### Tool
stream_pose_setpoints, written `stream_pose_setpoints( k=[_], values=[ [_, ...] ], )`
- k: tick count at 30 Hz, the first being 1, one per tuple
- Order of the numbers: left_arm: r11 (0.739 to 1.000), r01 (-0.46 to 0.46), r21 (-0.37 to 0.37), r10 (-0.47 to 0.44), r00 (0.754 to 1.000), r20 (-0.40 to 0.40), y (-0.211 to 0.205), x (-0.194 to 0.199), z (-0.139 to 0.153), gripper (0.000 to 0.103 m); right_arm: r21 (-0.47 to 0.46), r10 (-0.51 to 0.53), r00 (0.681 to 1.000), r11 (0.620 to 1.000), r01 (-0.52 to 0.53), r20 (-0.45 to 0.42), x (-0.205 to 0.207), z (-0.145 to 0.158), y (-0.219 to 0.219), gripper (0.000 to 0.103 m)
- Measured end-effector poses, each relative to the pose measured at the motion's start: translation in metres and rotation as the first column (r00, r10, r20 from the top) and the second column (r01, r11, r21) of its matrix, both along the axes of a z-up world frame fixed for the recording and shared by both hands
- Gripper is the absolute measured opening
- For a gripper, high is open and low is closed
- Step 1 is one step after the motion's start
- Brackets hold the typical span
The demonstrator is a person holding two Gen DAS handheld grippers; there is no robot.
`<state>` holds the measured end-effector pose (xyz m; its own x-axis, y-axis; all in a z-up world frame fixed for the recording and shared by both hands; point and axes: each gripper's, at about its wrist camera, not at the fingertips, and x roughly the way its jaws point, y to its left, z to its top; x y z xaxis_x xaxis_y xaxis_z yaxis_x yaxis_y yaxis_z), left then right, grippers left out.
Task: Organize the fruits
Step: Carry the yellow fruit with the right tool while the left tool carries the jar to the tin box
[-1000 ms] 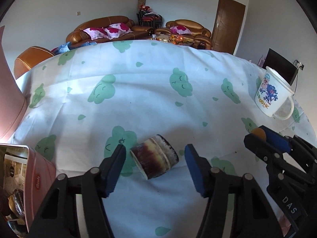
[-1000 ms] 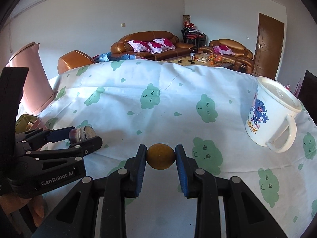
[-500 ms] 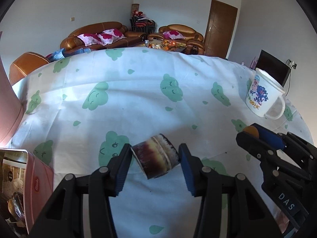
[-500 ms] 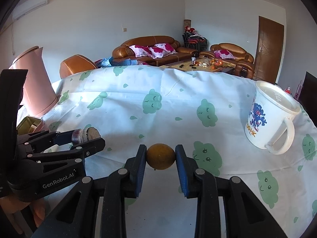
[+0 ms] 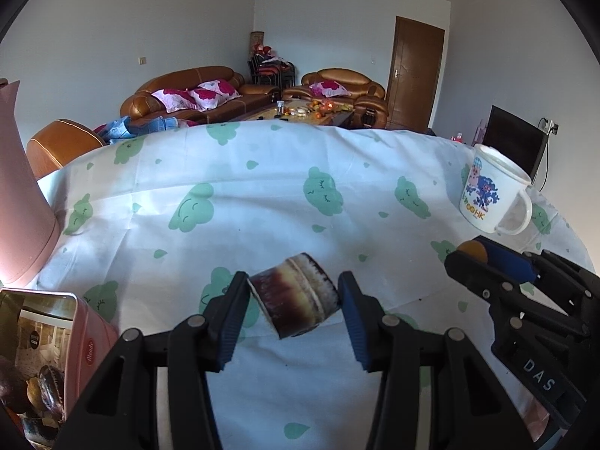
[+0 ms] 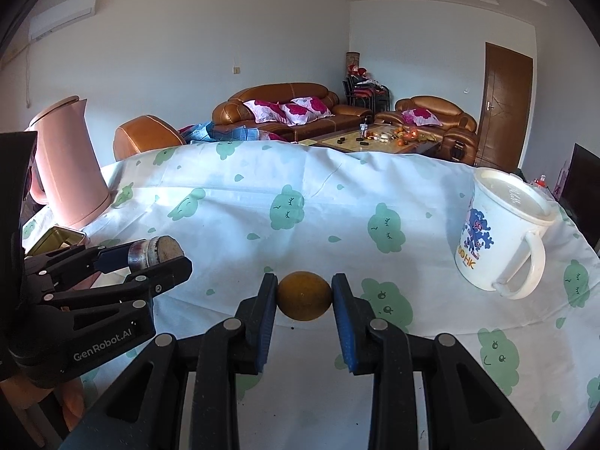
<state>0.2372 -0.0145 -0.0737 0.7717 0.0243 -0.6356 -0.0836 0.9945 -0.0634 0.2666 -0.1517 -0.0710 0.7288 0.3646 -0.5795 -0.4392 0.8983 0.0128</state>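
Pinching a short, dark purple-and-yellow striped cylinder of cut cane (image 5: 296, 294), the left hand-held gripper (image 5: 293, 302) holds it tilted above the desk (image 5: 262, 202), both blue pads pressed on its sides. Alongside, the right hand-held gripper (image 6: 304, 300) clamps a small round brownish-yellow fruit (image 6: 304, 295) between its pads, also off the cloth. At lower left sits an open pink tin (image 5: 88, 341) with dark fruit inside. Farther right stands a white lidded cartoon mug (image 6: 500, 230); far left, a pink kettle (image 6: 69, 165).
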Motion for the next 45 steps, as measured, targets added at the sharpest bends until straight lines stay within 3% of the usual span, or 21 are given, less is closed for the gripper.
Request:
stream_pose_setpoints(
  k=[21, 45],
  values=[
    [0.999, -0.032, 0.013, 0.031, 0.994, 0.108, 0.002, -0.02, 0.011, 0.05, 0.05, -0.018, 0.996, 0.999, 0.013, 0.084, -0.014, 0.01, -0.01, 0.031],
    [0.995, -0.053, 0.081, 0.036, 0.979, 0.198, -0.007, -0.043, 0.02, 0.05, 0.054, -0.038, 0.983, 0.998, 0.029, 0.181, -0.03, 0.019, -0.012, 0.031]
  ],
)
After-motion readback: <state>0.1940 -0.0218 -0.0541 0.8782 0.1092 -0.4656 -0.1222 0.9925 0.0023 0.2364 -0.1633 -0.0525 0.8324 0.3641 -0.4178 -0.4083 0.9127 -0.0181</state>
